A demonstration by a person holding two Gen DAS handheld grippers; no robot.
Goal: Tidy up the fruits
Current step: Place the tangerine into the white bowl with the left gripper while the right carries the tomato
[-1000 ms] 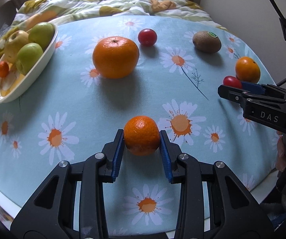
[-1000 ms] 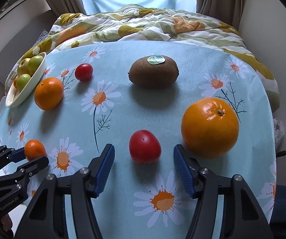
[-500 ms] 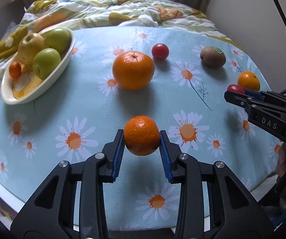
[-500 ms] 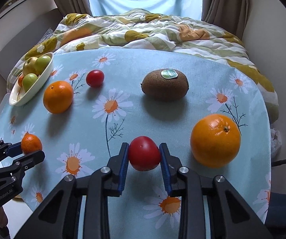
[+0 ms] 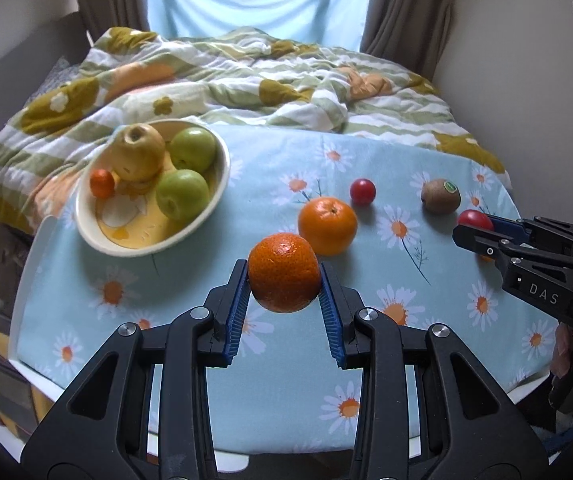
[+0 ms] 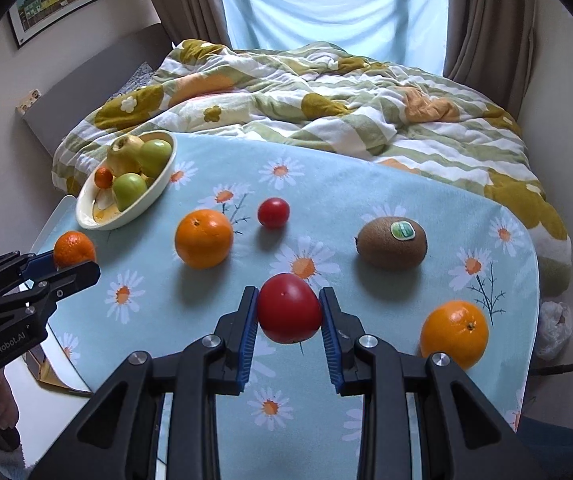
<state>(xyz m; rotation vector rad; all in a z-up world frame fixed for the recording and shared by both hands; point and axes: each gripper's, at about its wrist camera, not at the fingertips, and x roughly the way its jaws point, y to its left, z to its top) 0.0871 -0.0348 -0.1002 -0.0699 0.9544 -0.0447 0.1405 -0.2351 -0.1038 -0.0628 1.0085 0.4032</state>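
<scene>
Your left gripper [image 5: 284,284] is clenched on a mandarin [image 5: 284,272], held above the table's [image 5: 206,380] near-left part. Your right gripper [image 6: 289,316] grips a red tomato [image 6: 289,307] above the near middle. The bowl [image 5: 218,196] with three apples and a small orange fruit sits at the far-left corner. An orange [image 6: 204,238], a smaller tomato [image 6: 273,212] and a kiwi [image 6: 392,243] lie mid-table; another orange [image 6: 454,334] sits by the right edge.
</scene>
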